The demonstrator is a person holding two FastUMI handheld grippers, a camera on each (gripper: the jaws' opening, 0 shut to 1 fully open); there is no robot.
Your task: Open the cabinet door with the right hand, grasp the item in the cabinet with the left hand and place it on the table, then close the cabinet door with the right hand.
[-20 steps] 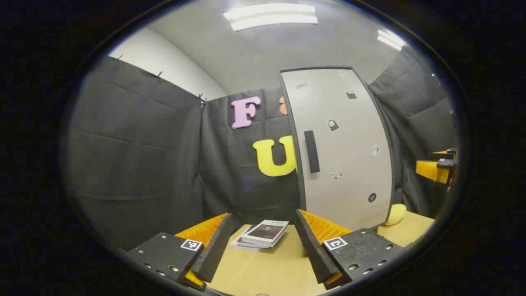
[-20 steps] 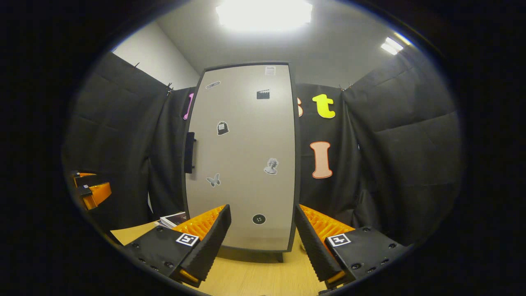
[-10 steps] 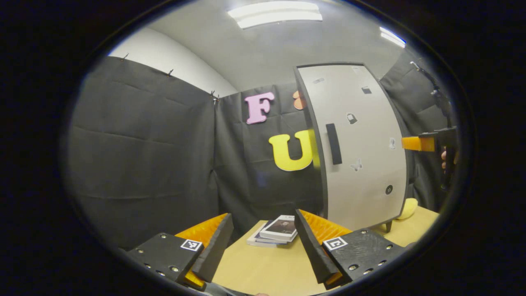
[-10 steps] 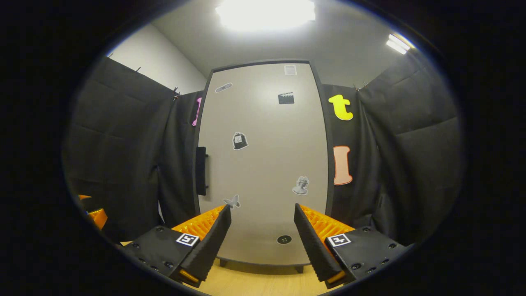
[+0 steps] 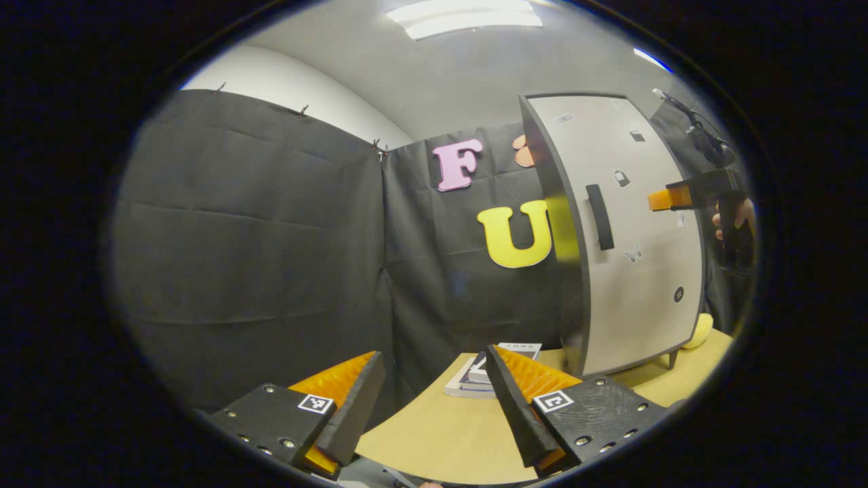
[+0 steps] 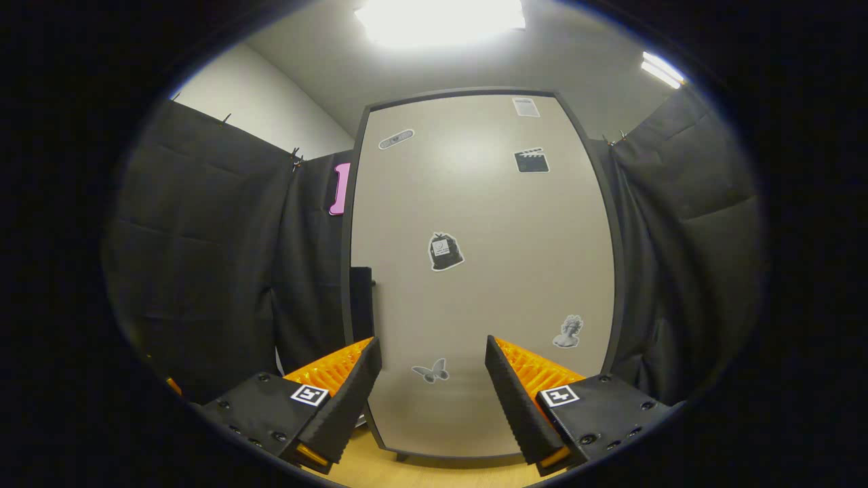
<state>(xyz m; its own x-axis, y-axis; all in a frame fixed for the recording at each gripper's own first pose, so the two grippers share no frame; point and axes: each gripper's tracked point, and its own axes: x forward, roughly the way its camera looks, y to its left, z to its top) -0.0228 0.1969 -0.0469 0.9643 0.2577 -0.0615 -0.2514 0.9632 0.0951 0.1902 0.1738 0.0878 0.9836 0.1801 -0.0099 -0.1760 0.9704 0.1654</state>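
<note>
In the right gripper view, the right gripper (image 6: 432,393) was held in front of the cabinet door (image 6: 481,271), with its two fingers spread apart and nothing between them. The door was closed and carried several small stickers, among them a butterfly sticker (image 6: 431,372) just between the fingertips. The dark door handle (image 6: 361,301) stood at the left edge of the door, a little above the left finger and apart from it. The item inside the cabinet could not be seen, because the door hid it.

In the left gripper view, the left gripper (image 5: 434,400) was over the near edge of the wooden table (image 5: 447,440), its fingers also apart and holding nothing. A small stack of books (image 5: 478,373) lay at the far edge of the table, partly hidden behind the right finger. The cabinet stood on the right part of the table, and a yellow object (image 5: 698,331) lay beside its right foot. Farther off, the right gripper and the hand (image 5: 736,217) holding it were near the upper right part of the door.
</note>
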